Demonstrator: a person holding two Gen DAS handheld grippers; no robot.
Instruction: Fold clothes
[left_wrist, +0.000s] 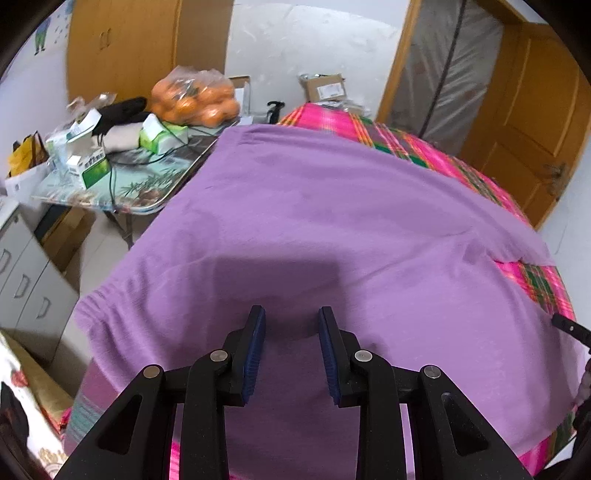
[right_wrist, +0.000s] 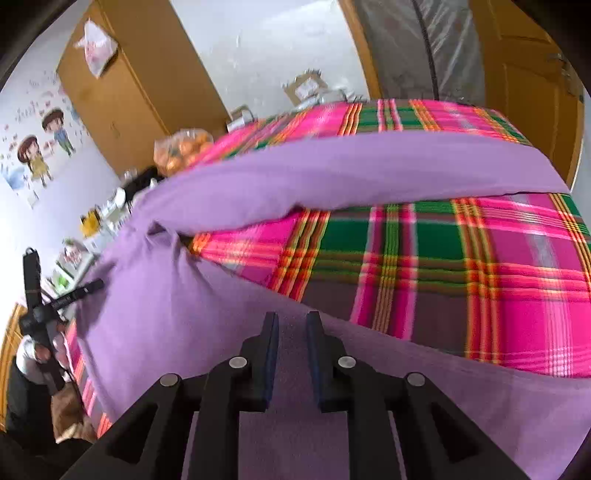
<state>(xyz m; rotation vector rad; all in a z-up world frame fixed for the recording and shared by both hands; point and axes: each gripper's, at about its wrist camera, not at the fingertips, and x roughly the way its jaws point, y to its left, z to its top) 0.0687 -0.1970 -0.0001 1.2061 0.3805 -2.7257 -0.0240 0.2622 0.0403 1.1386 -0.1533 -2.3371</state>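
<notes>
A purple garment (left_wrist: 314, 221) lies spread over a pink and green plaid blanket (left_wrist: 443, 162). My left gripper (left_wrist: 291, 314) hovers open just above the garment's near part, with only flat cloth showing between its blue pads. At the right edge of this view a black fingertip (left_wrist: 570, 326) of the other gripper pokes in. In the right wrist view the purple garment (right_wrist: 166, 295) runs left, and one long sleeve (right_wrist: 351, 166) stretches across the blanket (right_wrist: 461, 266). My right gripper (right_wrist: 292, 317) is open over the garment's near edge, its gap narrower.
Left of the bed, a folding table (left_wrist: 122, 192) holds a bag of oranges (left_wrist: 195, 99), tissue packs and boxes. A grey drawer unit (left_wrist: 26, 280) stands on the floor by it. Wooden doors (left_wrist: 528, 122) are at the back right. A person's hand (right_wrist: 40, 347) shows at far left.
</notes>
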